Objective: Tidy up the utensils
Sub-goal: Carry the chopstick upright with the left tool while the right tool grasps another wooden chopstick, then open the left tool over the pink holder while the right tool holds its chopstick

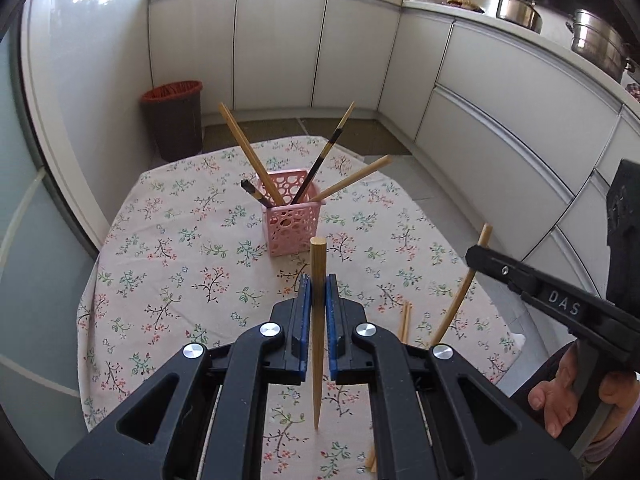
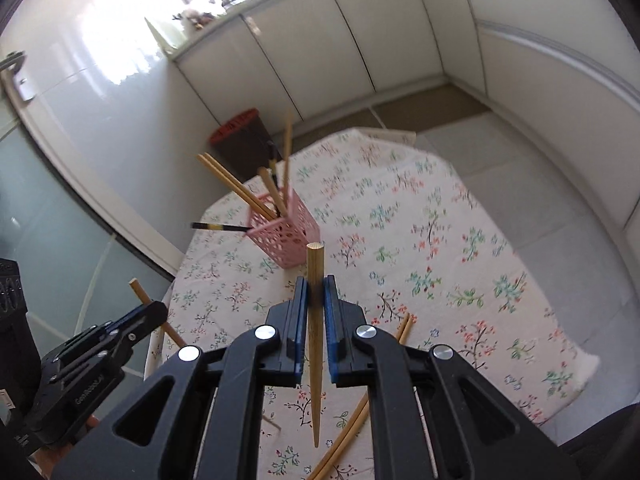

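Gripping one wooden chopstick apiece, the left gripper [image 1: 318,292] and the right gripper [image 2: 316,292] had their blue pads pinched tight on the shafts, blunt end up and tapered tip hanging down, probably so each could drop point-first into the pink holder [image 1: 291,220]. That perforated holder stood further out on the floral tablecloth [image 1: 168,240], well apart from both claws. In it I counted about five sticks, splayed against the rim, two dark-banded. At least two loose chopsticks [image 2: 352,412] lay on the cloth below the right claw, not yet collected.
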### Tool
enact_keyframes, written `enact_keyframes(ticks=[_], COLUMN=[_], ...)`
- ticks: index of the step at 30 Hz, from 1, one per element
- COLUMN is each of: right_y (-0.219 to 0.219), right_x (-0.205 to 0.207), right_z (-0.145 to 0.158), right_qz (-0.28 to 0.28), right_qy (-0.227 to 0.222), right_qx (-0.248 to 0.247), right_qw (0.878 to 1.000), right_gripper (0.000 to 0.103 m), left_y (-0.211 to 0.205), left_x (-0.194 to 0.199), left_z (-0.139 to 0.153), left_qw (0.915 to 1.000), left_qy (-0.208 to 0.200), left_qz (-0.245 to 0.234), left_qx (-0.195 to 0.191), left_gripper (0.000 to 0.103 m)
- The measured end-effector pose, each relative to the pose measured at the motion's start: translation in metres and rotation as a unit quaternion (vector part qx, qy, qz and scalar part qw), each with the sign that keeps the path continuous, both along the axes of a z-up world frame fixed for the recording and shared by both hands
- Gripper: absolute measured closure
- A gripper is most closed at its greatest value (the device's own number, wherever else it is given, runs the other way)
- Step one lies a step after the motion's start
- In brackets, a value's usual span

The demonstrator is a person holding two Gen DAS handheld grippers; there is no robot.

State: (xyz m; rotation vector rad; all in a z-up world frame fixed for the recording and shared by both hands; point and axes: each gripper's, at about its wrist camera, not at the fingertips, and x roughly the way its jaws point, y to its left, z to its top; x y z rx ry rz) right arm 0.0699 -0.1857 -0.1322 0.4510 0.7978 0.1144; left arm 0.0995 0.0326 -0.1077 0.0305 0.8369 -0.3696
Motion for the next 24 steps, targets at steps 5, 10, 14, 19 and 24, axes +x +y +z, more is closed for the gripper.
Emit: enact_keyframes(ticks=[5,10,14,19,24], right_y=[-0.001,-0.01,-0.018,-0.024,-0.028], right_x=[-0.018,-0.022,-0.019,-0.006,0.012], right_z=[0.032,0.068,0.102,0.14,0.165], right_qz=[0.012,0.013,0.017,0.023,0.026], right_qy=[-0.044,-0.073,-0.1,-0.137,-0.169], right_qx=[-0.015,-0.006,0.006,0.015,0.012], right_qw=[0.999,0.997,0.995,0.99,0.985], right_gripper=[0.095,0.095,0.095,0.094,0.094], left_y=[0.0,0.001,-0.001,-0.005,-0.01], left_x=[-0.02,-0.026,-0.019,0.002,0.037], left_z=[0.02,0.054,0.082,0.116,0.141], left_qw=[0.9996,0.9984,0.9968,0.9933,0.9886], left_qy=[-0.025,-0.051,-0.074,-0.109,-0.139], left_qz=[0.012,0.017,0.021,0.033,0.054], left_qx=[-0.007,-0.016,-0.019,-0.017,-0.02], left_gripper=[0.097,0.097,0.097,0.097,0.097])
